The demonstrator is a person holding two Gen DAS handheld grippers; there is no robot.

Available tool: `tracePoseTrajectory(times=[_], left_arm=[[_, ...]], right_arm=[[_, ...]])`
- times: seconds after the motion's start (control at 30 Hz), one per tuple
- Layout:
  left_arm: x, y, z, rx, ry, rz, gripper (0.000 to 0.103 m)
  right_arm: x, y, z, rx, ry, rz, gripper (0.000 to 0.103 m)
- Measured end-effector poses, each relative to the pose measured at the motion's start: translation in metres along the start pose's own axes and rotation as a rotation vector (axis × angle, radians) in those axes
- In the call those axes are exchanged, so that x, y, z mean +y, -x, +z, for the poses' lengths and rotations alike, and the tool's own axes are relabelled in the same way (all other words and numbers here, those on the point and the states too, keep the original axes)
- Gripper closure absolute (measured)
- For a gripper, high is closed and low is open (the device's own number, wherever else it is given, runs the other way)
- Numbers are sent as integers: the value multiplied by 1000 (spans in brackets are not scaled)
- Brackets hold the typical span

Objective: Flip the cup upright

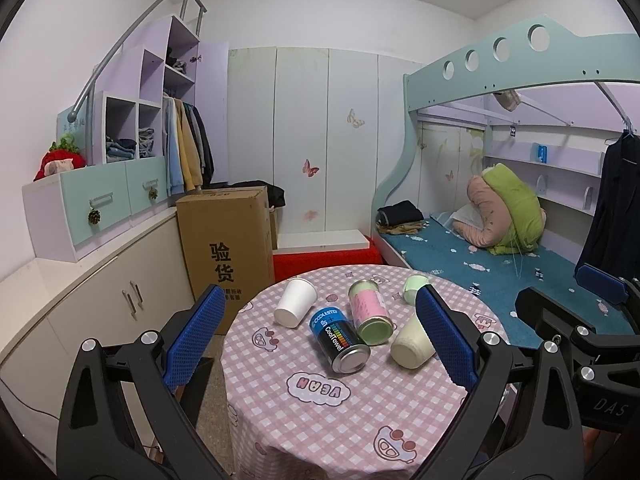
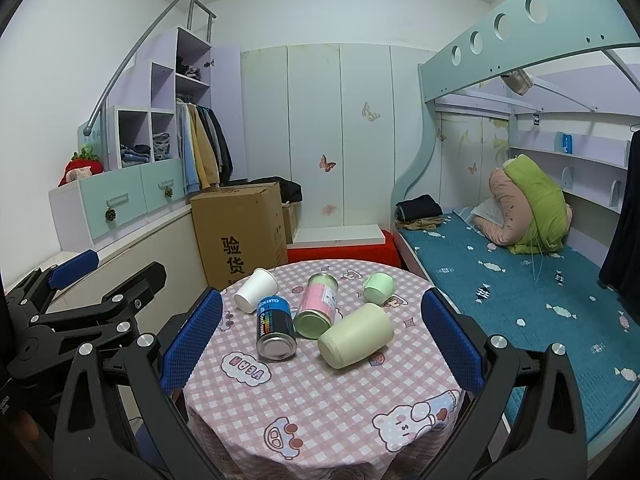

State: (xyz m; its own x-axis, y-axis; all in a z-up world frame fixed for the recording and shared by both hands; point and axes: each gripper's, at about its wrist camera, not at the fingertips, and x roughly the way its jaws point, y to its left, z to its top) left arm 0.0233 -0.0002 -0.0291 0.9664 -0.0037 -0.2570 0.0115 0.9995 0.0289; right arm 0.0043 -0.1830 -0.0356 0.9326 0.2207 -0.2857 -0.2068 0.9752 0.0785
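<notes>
The pale cream ceramic-looking cup (image 2: 355, 335) lies on its side near the right edge of the round checked-cloth bench (image 2: 320, 400). It seems stiff, smooth, perhaps slippery; grip across its wall. Both the left tool (image 1: 318, 340) and the right tool (image 2: 322, 344) are spread, holding nothing.

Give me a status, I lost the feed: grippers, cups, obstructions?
Left hand-held gripper and right hand-held gripper open, empty. Pale yellow-green cup on its side, untouched. Pink-green canister touching it.
</notes>
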Motion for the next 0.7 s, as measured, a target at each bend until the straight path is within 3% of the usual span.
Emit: tracePoseTrajectory(times=[0.3,0.7], left_arm=[[-2,-9,-7,12,-5,-3,7],[-15,-44,-16,107,-25,-44,7]], right_arm=[[-1,-8,0,12,0,-3,7],[-16,-25,-5,59,-25,-16,7]])
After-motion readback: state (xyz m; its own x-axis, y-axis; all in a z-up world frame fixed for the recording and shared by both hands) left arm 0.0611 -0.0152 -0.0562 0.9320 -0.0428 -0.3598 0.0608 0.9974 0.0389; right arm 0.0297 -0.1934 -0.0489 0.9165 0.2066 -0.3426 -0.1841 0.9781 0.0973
